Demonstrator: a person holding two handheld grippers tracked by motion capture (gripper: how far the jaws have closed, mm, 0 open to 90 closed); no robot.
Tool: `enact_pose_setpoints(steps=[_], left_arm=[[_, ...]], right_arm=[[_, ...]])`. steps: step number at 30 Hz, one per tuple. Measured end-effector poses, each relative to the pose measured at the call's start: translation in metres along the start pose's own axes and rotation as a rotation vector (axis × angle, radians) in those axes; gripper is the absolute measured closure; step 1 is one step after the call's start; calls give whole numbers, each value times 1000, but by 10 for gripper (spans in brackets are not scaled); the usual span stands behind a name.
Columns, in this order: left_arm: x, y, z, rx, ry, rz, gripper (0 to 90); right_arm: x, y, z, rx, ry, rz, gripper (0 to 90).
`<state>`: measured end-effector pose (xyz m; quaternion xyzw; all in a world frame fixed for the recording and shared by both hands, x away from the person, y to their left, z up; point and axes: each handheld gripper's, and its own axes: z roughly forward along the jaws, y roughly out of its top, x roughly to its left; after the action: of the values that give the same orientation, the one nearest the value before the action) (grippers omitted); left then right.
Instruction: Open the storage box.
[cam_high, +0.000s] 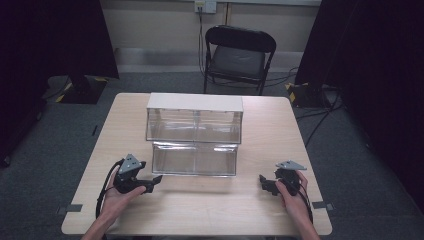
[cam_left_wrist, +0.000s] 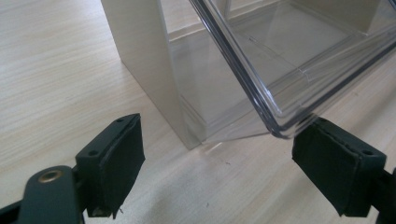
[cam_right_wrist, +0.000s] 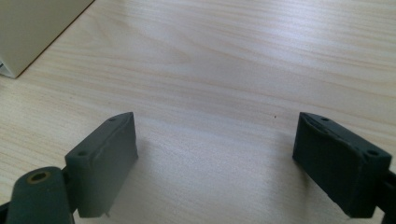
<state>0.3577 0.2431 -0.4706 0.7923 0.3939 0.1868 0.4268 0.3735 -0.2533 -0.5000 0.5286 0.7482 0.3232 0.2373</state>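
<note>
— Which claw sits nearer the clear drawer (cam_high: 194, 159)?
— Our left claw (cam_high: 156, 181), jaws apart; the drawer's long front lies at its one o'clock. The right claw (cam_high: 263, 183), also apart, stands farther off.

I'm seeing the drawer unit (cam_high: 194, 131) sitting mid-frame on the bench (cam_high: 250, 210), its lower drawer (cam_high: 194, 159) sticking out toward the bottom edge. My left gripper (cam_high: 155, 181) is lying at lower left just beside that drawer, my right gripper (cam_high: 262, 181) at lower right, well apart. A chair (cam_high: 239, 57) is standing behind, top centre.
</note>
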Motion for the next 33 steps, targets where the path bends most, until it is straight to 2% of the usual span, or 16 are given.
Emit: enact_pose_setpoints(steps=[9,12,19,20,25,33], left_arm=[[-2,2,1,-14,-9,11,156],[-1,2,0,-28,-34,-8,153],[-2,2,-2,-39,-46,-5,157],[-3,2,-2,-44,-52,-16,158],[-3,3,-4,-43,-48,10,164],[-3,2,-5,-45,-60,4,192]], right_arm=[[0,0,0,0,-2,1,129],[0,0,0,0,-3,1,130],[0,0,0,0,-2,0,129],[0,0,0,0,0,0,129],[0,0,0,0,0,0,129],[0,0,0,0,0,0,130]])
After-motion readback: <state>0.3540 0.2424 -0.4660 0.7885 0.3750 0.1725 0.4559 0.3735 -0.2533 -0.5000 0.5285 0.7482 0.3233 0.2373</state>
